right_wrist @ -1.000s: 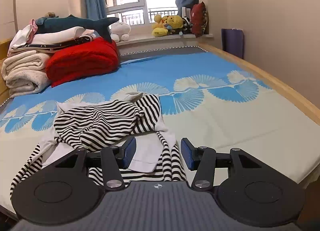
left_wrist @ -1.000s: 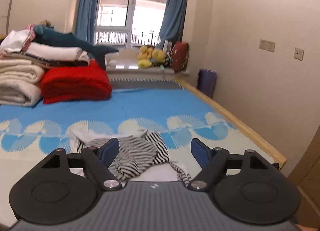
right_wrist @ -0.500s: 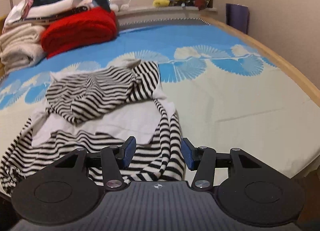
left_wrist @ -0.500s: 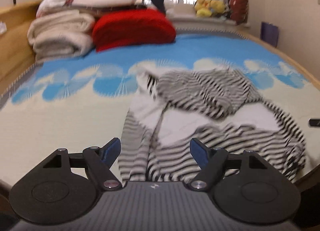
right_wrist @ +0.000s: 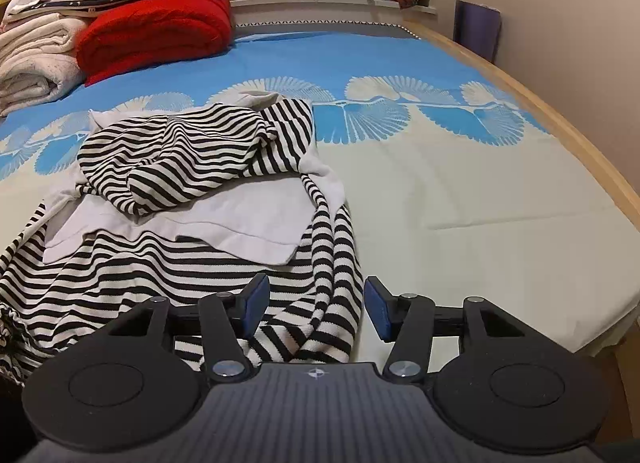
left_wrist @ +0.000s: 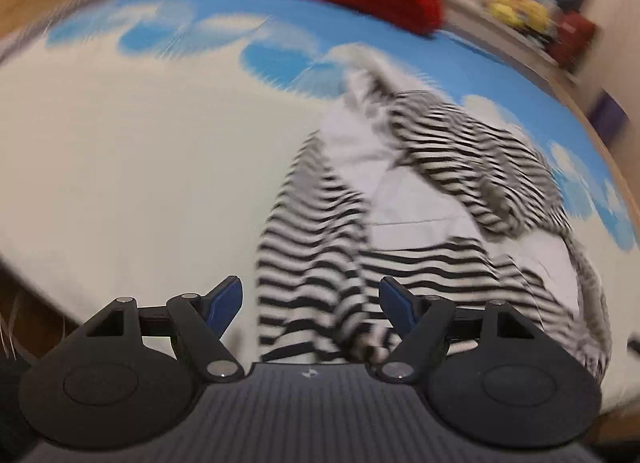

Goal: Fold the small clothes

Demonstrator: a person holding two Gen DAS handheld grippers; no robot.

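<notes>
The striped top [right_wrist: 192, 191] lies crumpled on the bedsheet [right_wrist: 460, 183]; left gripper [left_wrist: 310, 295] and right gripper [right_wrist: 316, 303] hover above its near hem, jaws apart, gripping nothing: pinch opposite corners, spread flat

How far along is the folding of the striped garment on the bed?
Nothing looks folded yet: the striped garment lies crumpled on the bed, a white cloth bunched in it. In hand: neither tongs grips anything; the right tongs, just opening, straddle a striped edge, and the left tongs stand open over the near hem. Left: grasping, spreading flat, folding.
</notes>
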